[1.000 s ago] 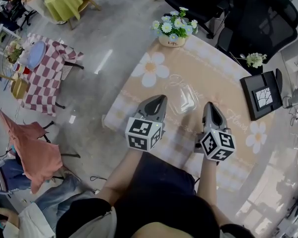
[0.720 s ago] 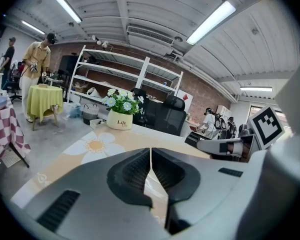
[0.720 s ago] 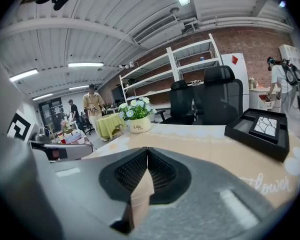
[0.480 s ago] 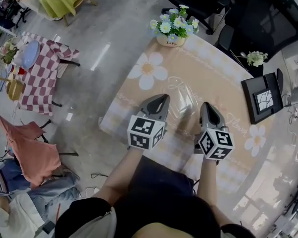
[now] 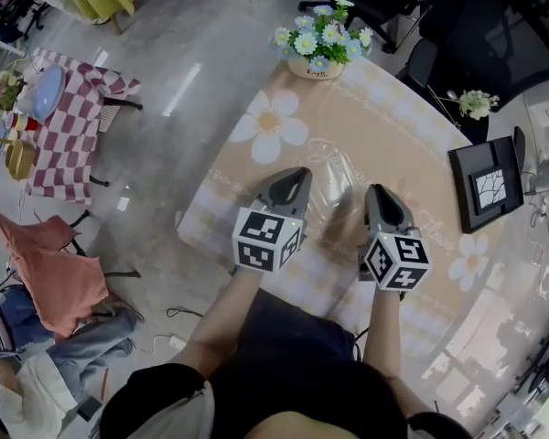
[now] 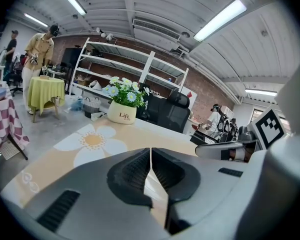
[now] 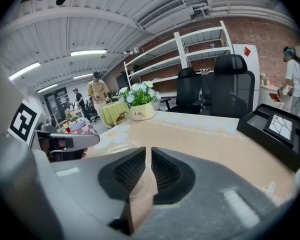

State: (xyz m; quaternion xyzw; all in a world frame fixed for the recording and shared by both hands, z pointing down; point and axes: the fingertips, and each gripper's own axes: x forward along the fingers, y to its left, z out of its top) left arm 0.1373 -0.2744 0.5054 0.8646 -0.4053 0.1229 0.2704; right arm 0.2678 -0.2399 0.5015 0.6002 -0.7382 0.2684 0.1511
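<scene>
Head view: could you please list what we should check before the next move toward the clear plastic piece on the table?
1. Left claw open for a grasp: not ok, it is shut.
2. Right claw open: ok, though only by a narrow gap.
3. Clear plastic piece lying between the two on the table: ok.
4. Either claw touching the piece: cannot tell.
5. Flower pot well away: ok.

Counter (image 5: 398,144): beige, daisy-print cloth.
Top centre: flowerpot (image 5: 317,66).
Right edge: black tray (image 5: 483,188).
Middle: clear plastic tray (image 5: 335,201).

The left hand-held gripper (image 6: 150,156) has its jaws together, the right hand-held gripper (image 7: 148,156) slightly parted.
</scene>
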